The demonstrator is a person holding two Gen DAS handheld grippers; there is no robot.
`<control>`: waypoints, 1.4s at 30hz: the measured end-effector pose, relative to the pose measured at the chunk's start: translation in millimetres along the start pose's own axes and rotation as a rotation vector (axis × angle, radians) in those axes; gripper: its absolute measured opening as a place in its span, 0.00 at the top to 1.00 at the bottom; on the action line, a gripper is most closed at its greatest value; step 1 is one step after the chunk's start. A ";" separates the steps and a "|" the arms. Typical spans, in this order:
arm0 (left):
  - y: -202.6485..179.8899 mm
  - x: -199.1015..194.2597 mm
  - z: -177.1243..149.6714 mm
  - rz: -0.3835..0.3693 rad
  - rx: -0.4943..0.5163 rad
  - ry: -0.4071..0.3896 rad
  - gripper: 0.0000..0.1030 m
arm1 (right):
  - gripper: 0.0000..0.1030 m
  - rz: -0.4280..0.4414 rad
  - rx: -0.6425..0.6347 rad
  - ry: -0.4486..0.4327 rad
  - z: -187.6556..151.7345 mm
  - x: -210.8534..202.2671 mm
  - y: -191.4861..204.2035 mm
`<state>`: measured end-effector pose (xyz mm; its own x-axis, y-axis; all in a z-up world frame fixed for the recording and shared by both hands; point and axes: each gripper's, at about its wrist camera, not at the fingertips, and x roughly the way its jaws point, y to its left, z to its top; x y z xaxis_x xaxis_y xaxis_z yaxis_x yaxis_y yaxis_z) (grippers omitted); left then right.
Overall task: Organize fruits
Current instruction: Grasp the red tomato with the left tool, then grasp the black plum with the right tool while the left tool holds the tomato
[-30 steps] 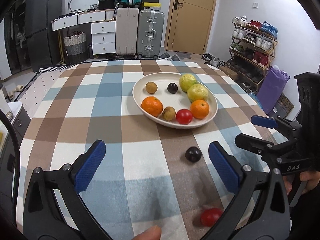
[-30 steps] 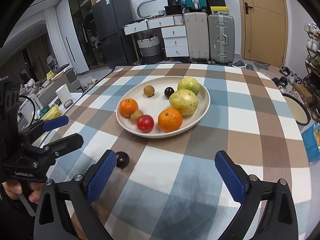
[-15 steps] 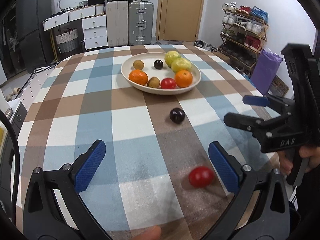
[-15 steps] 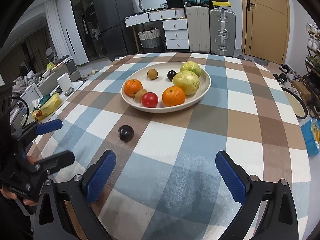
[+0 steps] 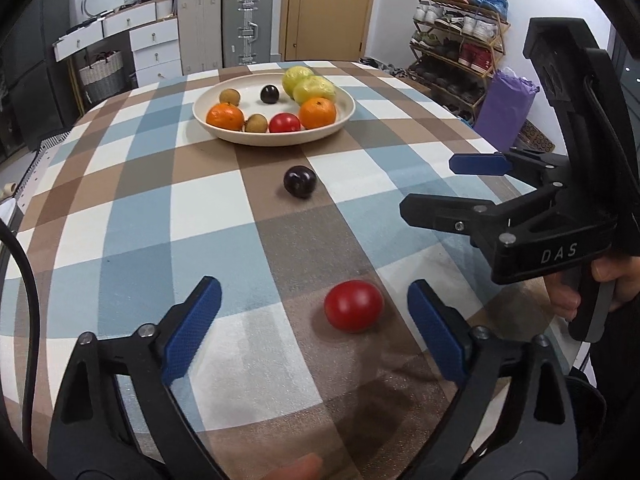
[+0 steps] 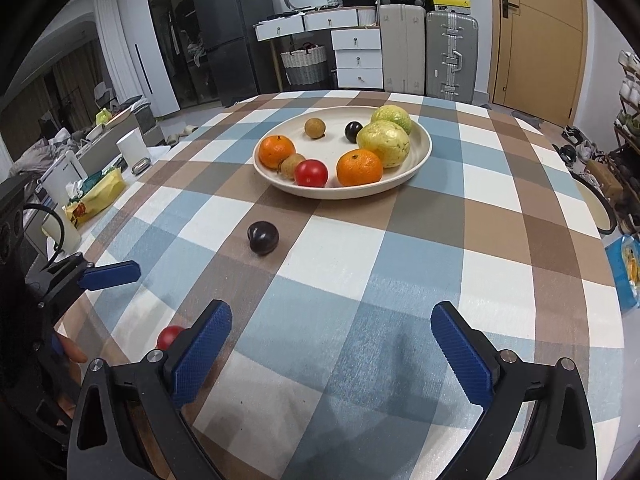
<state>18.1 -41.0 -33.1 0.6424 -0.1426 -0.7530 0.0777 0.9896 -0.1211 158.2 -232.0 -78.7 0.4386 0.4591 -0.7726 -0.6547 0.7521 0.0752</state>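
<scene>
Checked cloth, loose tomato and plum, both tongs released.

Nearest, the left gripper (image 5: 314, 320) hangs over the checked tablecloth (image 5: 132, 216), its jaws just narrowing yet released, the loose red tomato (image 5: 353, 311) lying between the blue pads toward the right one, touching neither. The right gripper (image 6: 331, 356) at three o'clock gapes wide over bare cloth, grasping nothing. Further out at twelve o'clock a dark plum (image 5: 299, 181) sits alone on the cloth. Beyond it the cream plate (image 5: 344, 96) carries two oranges, a tomato, two small brown fruits, a dark plum and two yellow-green fruits. Far back: suitcases (image 5: 247, 26), white drawers (image 5: 154, 50), a wooden door (image 5: 328, 4), and a shoe rack (image 5: 456, 36) at two o'clock.
</scene>
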 end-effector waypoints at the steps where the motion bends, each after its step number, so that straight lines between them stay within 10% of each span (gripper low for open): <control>1: -0.3 2.0 -0.3 -0.020 0.004 0.009 0.19 | 0.01 -0.003 -0.004 0.001 -1.3 -0.8 0.4; 13: -11.4 6.6 -7.2 -0.123 0.079 0.033 0.72 | 0.01 -0.009 -0.007 0.005 -2.4 0.4 -0.6; 33: 38.4 -6.4 25.0 -0.034 -0.068 -0.080 0.72 | 0.02 0.041 -0.005 0.009 14.3 18.3 2.4; 42: 65.2 2.9 54.5 0.010 -0.128 -0.119 0.72 | 0.21 0.081 -0.040 0.050 27.1 44.7 15.9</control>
<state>66.6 24.1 -8.0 0.7286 -0.1216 -0.6740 -0.0223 0.9794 -0.2007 184.1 -186.7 -95.0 0.3528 0.4931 -0.7953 -0.7115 0.6933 0.1142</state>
